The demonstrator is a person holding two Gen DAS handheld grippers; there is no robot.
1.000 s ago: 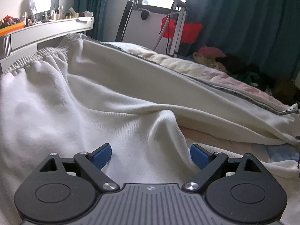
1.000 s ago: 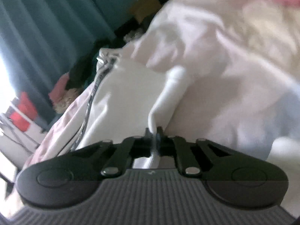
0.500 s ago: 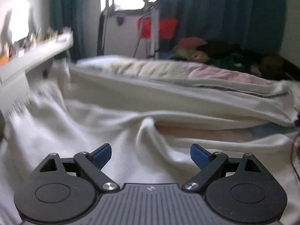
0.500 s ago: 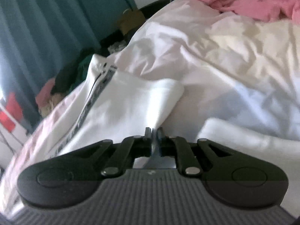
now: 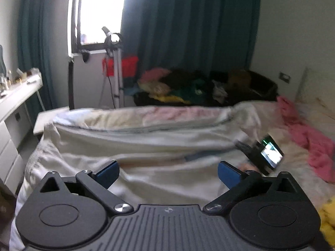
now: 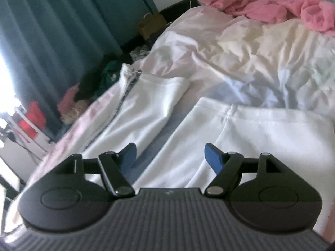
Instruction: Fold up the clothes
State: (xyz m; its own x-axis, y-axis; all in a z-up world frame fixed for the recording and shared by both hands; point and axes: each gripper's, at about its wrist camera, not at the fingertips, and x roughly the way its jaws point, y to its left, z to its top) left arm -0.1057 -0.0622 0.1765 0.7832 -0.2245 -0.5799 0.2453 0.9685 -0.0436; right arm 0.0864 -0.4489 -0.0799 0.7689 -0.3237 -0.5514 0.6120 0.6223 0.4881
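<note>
White trousers with a dark side stripe [image 6: 123, 104] lie spread on the bed. In the right wrist view one leg [image 6: 144, 108] runs away at the left and the other leg [image 6: 261, 138] lies under and right of my right gripper [image 6: 170, 158], which is open and empty just above the cloth. In the left wrist view the same white trousers [image 5: 150, 144] stretch across the bed. My left gripper [image 5: 168, 172] is open and empty, raised above them. The right gripper's body and screen [image 5: 264, 155] show at the right there.
A pink garment [image 6: 282, 4] lies on the rumpled bed sheet [image 6: 251, 48] at the far right. A pile of clothes [image 5: 188, 87], a tripod [image 5: 114, 71] and dark curtains stand beyond the bed. A white dresser [image 5: 12, 113] is at the left. Something yellow [image 5: 326, 219] lies at the lower right.
My right gripper opened and let go of the white trouser leg, which now lies flat. My left gripper rose and pulled back from the cloth, staying open.
</note>
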